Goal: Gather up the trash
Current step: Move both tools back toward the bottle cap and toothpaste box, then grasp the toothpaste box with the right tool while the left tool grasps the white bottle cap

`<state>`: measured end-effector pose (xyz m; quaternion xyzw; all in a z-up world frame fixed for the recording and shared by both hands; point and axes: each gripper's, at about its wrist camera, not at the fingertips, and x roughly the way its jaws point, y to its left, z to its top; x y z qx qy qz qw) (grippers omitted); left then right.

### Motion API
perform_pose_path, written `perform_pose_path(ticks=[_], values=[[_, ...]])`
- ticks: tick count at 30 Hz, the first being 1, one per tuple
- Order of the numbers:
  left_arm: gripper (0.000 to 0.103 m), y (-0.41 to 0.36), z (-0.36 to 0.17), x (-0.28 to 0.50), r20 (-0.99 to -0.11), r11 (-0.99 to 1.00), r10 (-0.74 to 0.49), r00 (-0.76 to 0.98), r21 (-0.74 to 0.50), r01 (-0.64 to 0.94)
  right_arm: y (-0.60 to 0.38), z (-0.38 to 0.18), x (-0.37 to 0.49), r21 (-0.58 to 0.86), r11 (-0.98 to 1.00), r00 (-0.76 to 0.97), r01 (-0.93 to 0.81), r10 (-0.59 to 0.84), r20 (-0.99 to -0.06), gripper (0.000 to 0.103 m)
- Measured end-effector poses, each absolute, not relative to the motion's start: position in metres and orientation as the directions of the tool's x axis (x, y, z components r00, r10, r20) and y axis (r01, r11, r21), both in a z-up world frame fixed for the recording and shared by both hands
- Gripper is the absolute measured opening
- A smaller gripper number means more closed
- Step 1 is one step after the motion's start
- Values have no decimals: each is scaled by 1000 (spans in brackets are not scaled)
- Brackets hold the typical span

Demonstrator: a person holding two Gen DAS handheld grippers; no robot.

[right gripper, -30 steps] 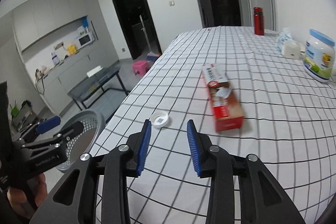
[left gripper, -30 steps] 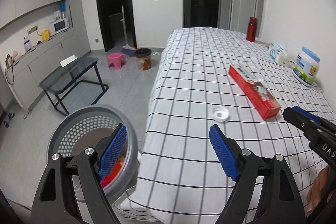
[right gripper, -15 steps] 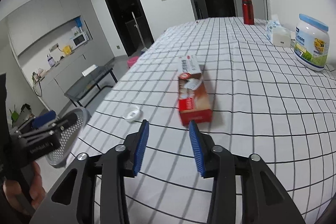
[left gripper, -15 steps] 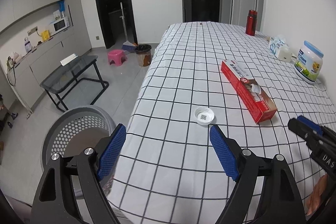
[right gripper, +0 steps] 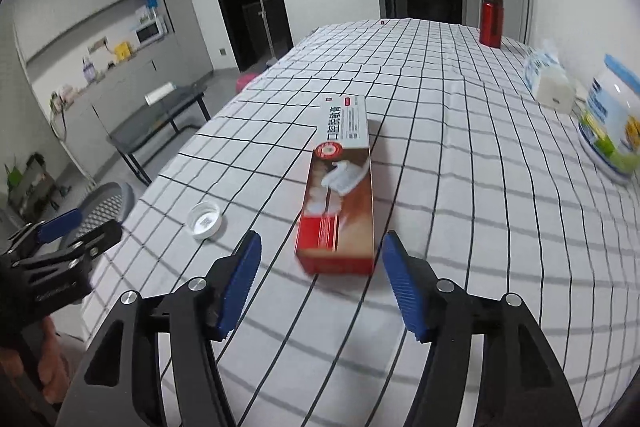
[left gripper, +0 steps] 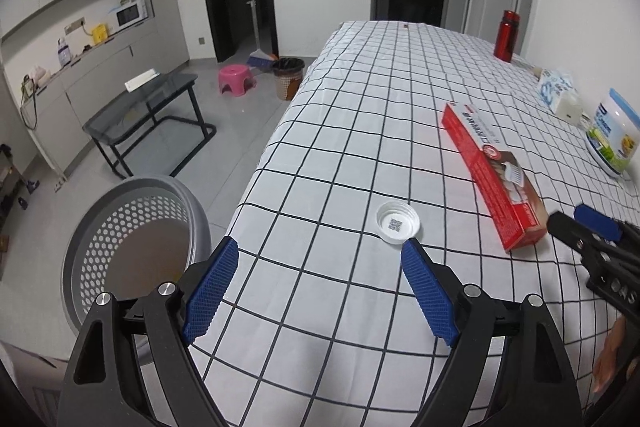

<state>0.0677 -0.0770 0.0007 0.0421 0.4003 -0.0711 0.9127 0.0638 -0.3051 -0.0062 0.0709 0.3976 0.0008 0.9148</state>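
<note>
- One long cardboard box (right gripper: 340, 187), red with a white printed top, lies flat on the checked tablecloth (right gripper: 460, 227); its near end sits just ahead of the right gripper (right gripper: 320, 279), whose ribbed blue pads (right gripper: 404, 287) are spread wide apart and hold nothing.
- One small round white plastic cap (left gripper: 398, 222), open side up, rests on the cloth left of the box and apart from it, just beyond the right pad of the left gripper (left gripper: 316, 287), which is also spread wide and empty.
- One grey perforated plastic basket (left gripper: 136, 247) stands on the floor beside the table's near left corner.
- Far right by the wall: one red metal bottle (left gripper: 506, 35), one tissue pack (left gripper: 556, 95), one white tub (left gripper: 614, 135) with a blue lid.
- Far left on the floor: one glass side table (left gripper: 140, 103), one pink stool (left gripper: 236, 79), one dark bin (left gripper: 288, 77).
</note>
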Motion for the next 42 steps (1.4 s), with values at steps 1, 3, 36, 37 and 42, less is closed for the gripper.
perform_pose_path(ticks=[1,3,36,37,42], values=[[82,-77,0,70,-740,987,-92,667,21,160,-305,-6,72,125,991,676,50,58,-734,61],[82,-75,-2,74,-743,988,-85,664,24,153,-305,-7,88,118,992,662,47,57,-747,61],[82,-100,-19,107,-771,986,-79,632,34,165,-306,-38,169,9,995,562,97,-48,-826,61],[82,-101,-20,107,-772,986,-80,630,33,166,-307,-40,170,10,996,557,94,-45,-829,61],[82,-105,-22,107,-771,985,-78,632,38,168,-310,-46,170,41,996,565,83,-13,-825,51]])
